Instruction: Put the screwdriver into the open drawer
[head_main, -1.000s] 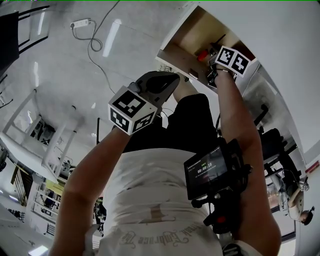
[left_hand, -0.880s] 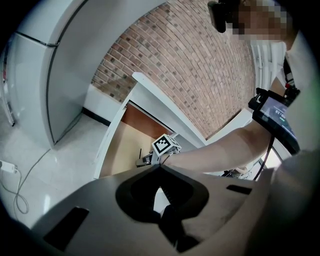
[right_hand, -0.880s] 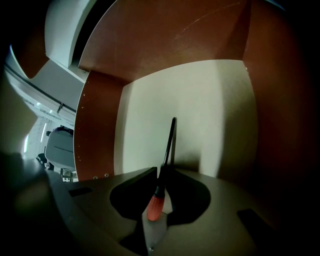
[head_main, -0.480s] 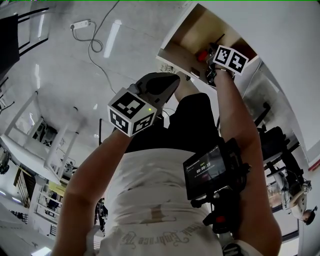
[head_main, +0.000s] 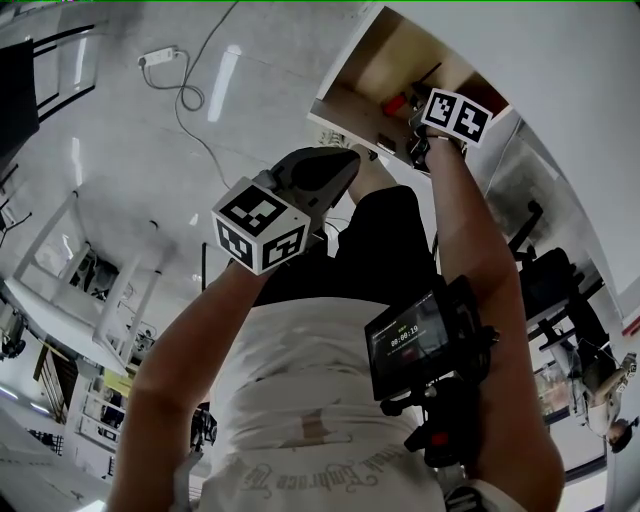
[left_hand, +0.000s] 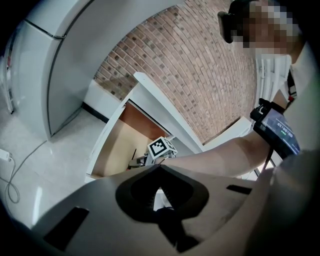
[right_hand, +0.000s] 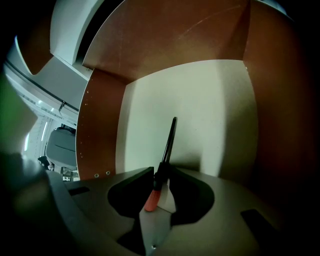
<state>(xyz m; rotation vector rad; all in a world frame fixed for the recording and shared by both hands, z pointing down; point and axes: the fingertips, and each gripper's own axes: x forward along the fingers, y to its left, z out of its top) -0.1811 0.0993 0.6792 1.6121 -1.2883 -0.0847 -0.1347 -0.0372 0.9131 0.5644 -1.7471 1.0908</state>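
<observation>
Inside, my right claw (right_hand: 160, 174) has just been opening, jaws loose around the red-handled screwdriver (right_hand: 168, 140), its slim dark shaft lying across the pale smooth floor of the drawer (right_hand: 102, 120), well clear of its brown walls; my left claw (left_hand: 160, 166) hangs pinched, empty

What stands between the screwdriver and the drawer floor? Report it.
Nothing visible does. The screwdriver is already inside the drawer, its shaft pointing at the bare floor. Its red handle sits between the right tool's jaws, which have just been opening.
</observation>
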